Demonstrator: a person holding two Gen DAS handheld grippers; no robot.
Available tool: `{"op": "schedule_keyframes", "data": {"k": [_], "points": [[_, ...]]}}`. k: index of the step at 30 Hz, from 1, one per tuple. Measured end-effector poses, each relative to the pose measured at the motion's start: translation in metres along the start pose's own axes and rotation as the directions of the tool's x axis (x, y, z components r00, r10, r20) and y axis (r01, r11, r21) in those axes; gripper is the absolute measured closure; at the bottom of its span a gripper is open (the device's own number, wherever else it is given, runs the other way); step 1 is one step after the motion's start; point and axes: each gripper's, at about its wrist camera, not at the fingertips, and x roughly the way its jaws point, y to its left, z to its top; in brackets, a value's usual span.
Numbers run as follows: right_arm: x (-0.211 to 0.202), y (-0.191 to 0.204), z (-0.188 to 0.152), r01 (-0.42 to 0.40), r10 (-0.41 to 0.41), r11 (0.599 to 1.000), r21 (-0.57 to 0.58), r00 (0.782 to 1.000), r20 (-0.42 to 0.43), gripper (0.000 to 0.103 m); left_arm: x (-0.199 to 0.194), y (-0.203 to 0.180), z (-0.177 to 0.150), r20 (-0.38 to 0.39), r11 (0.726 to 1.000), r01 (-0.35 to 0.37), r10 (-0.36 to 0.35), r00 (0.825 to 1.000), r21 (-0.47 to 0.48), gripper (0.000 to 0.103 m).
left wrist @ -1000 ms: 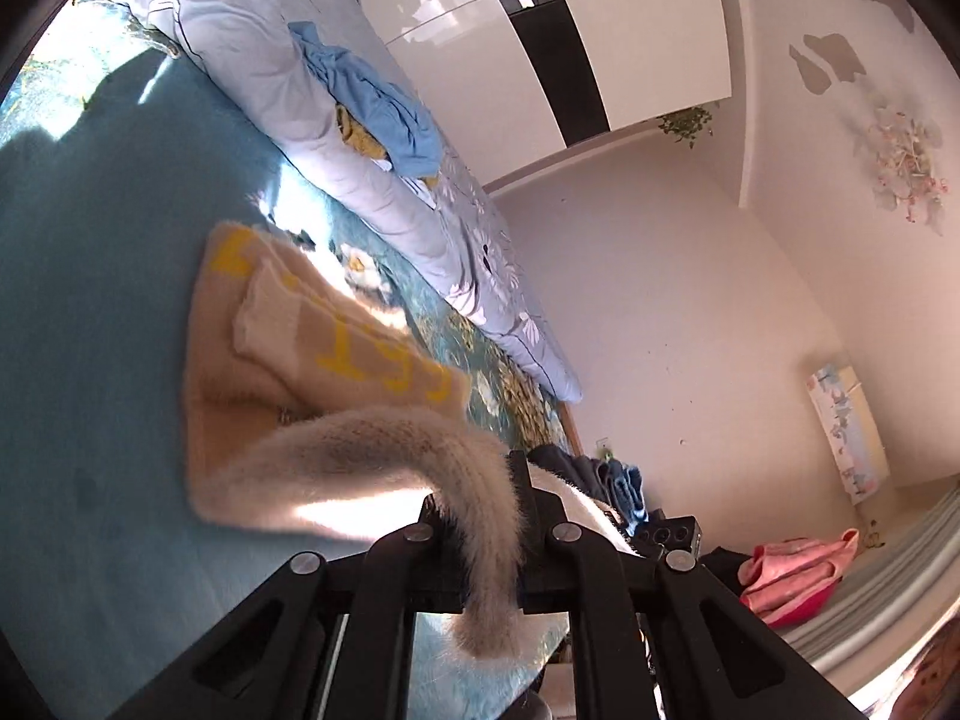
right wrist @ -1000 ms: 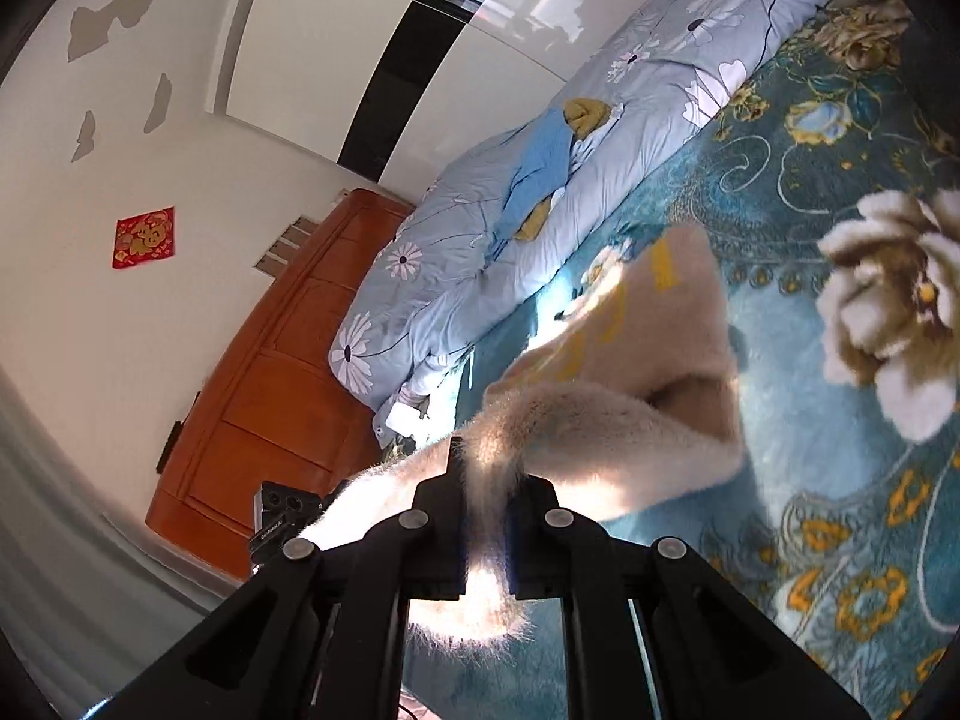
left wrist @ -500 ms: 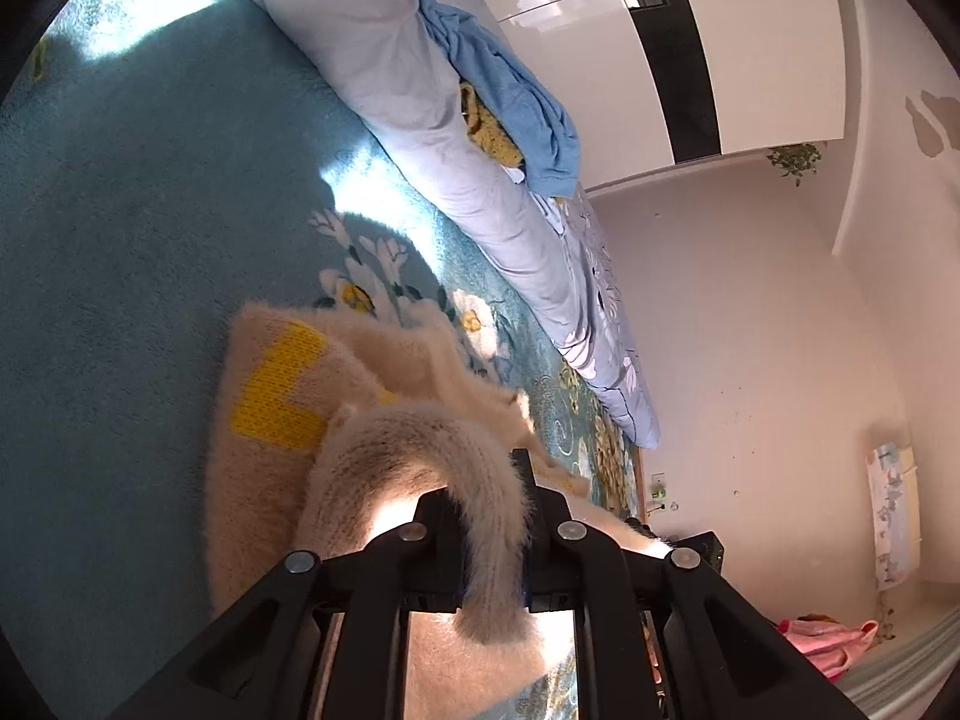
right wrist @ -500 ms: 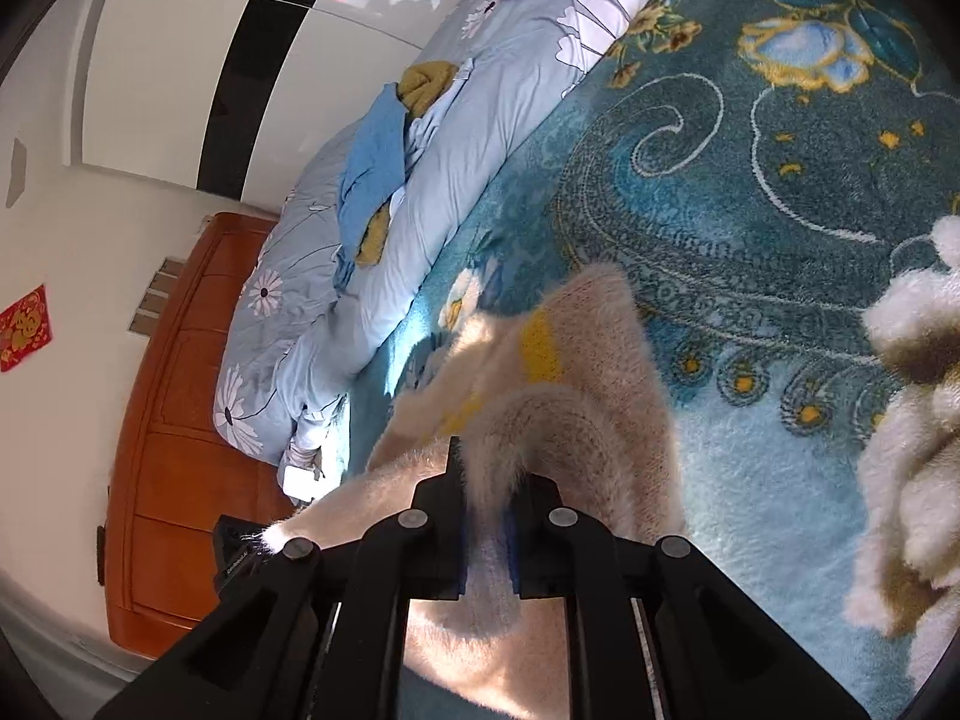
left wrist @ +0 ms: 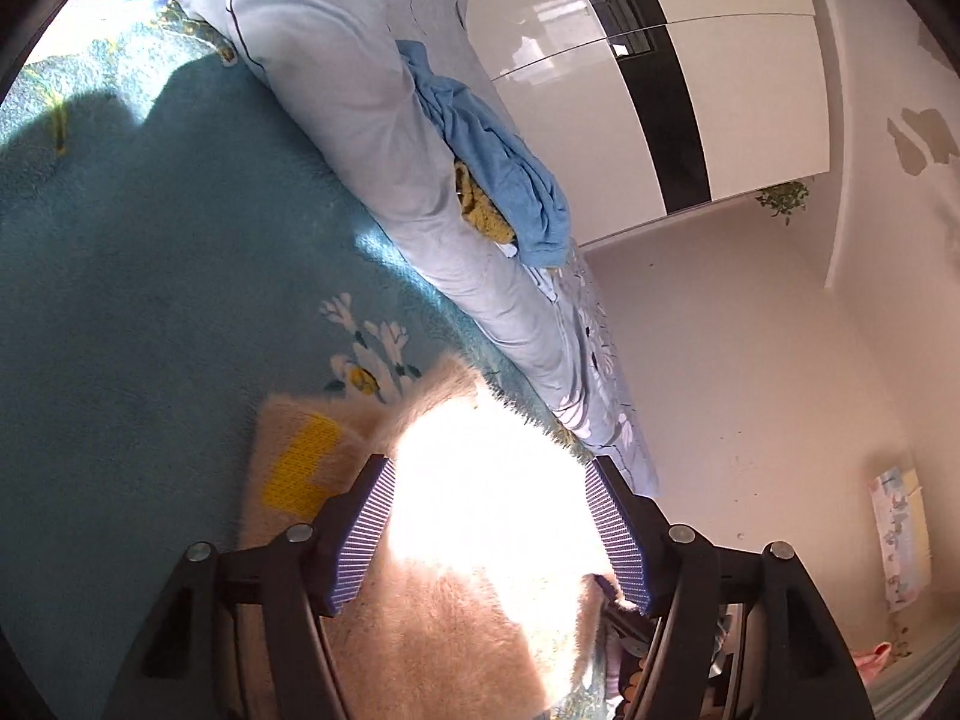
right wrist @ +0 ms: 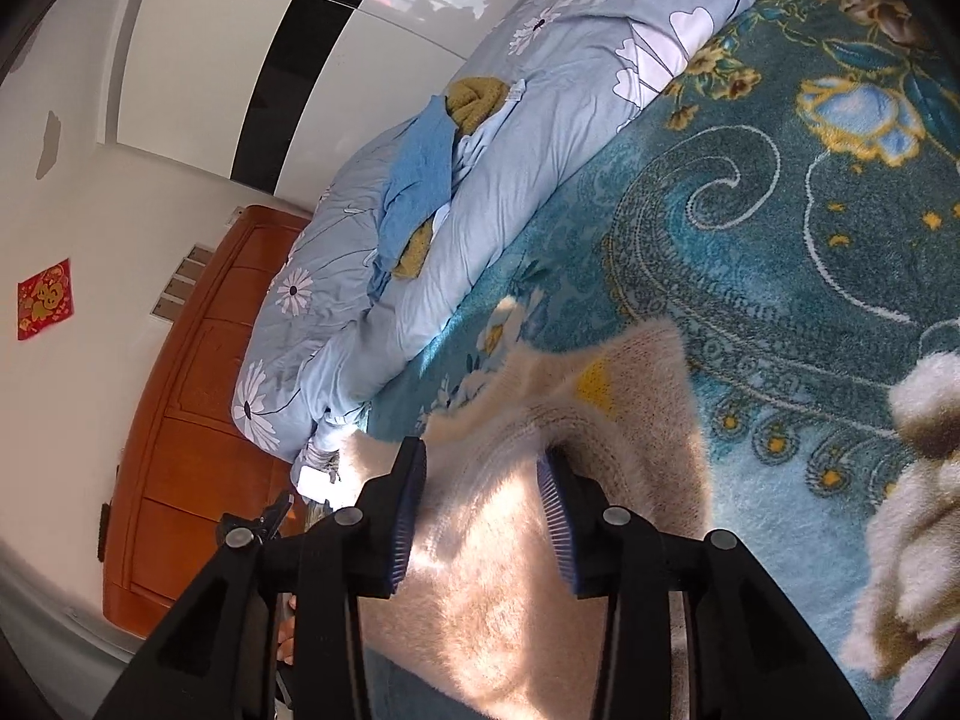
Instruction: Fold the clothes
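Observation:
A fuzzy beige sweater (left wrist: 456,612) with yellow lettering (left wrist: 300,468) lies folded on the teal floral blanket (left wrist: 150,300). It also shows in the right wrist view (right wrist: 510,552), where a yellow patch (right wrist: 594,387) peeks out near its far edge. My left gripper (left wrist: 489,480) is open, its jaws spread just above the sweater, holding nothing. My right gripper (right wrist: 483,462) is open too, jaws apart over the sweater's folded top layer. Bright sunlight washes out the sweater's middle in the left wrist view.
A rolled pale-blue floral duvet (left wrist: 372,138) runs along the blanket's far side, with a blue garment (left wrist: 498,180) and a mustard knit (left wrist: 480,210) on it. These also show in the right wrist view: blue garment (right wrist: 420,180). A wooden headboard (right wrist: 198,390) stands at left. White wardrobe doors (left wrist: 690,78) are behind.
Both grippers were shut on the sweater's edge and carried it forward over the rest of the garment. Now both have opened and the edge lies flat on the sweater.

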Motion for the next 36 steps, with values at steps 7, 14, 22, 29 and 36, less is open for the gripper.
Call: {"op": "schedule_keyframes", "data": {"k": [7, 14, 22, 29, 36], "points": [[-0.028, -0.015, 0.009, 0.001, -0.004, 0.999, 0.041, 0.996, 0.085, 0.042, -0.012, 0.014, -0.019, -0.023, 0.993, -0.116, 0.117, 0.993, 0.035, 0.033], [-0.024, -0.044, -0.034, 0.090, -0.090, 0.996, 0.006, 0.996, -0.019, 0.034, -0.002, 0.024, -0.040, -0.118, 0.974, -0.195, 0.208, 0.971, 0.114, 0.029], [0.011, -0.043, -0.035, 0.082, -0.081, 0.997, 0.008, 0.995, -0.055, 0.031, 0.023, 0.034, -0.033, -0.157, 0.979, -0.191, 0.201, 0.967, 0.078, 0.025], [0.028, -0.040, -0.028, 0.082, -0.080, 0.996, 0.039, 0.996, -0.050, 0.029, 0.025, 0.030, -0.032, -0.160, 0.977, -0.200, 0.210, 0.964, 0.079, 0.025], [0.010, -0.051, -0.033, 0.009, -0.006, 0.990, 0.143, 1.000, -0.018, 0.060, 0.014, 0.023, -0.045, -0.122, 0.971, -0.225, 0.234, 0.965, 0.080, 0.040]]}}
